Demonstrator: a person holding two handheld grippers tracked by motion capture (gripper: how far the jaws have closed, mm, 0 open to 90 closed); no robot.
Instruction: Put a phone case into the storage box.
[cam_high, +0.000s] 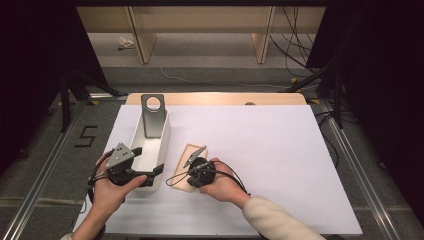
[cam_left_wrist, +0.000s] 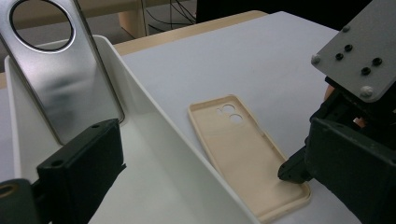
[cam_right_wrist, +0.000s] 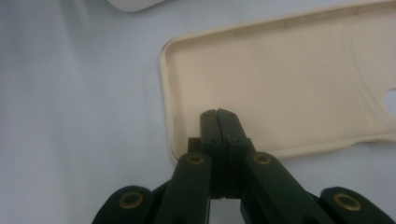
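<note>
Right gripper (cam_right_wrist: 218, 112) has its jaws pressed fully together, nothing between them, tips resting on the inside of the beige phone case (cam_right_wrist: 289, 79) near its short end. The case lies flat, open side up, on the white table (cam_high: 270, 150), just right of the white bin (cam_high: 150, 145). Left gripper (cam_high: 156, 171) straddles the bin's near wall; can't tell how tightly. A grey metal plate (cam_high: 153, 116) leans in the bin's far end. Right of the case, bare table.

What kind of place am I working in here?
Likely a lab recording station: a white-topped table framed by metal rails, loose cables on the floor, and a taped number marker.
</note>
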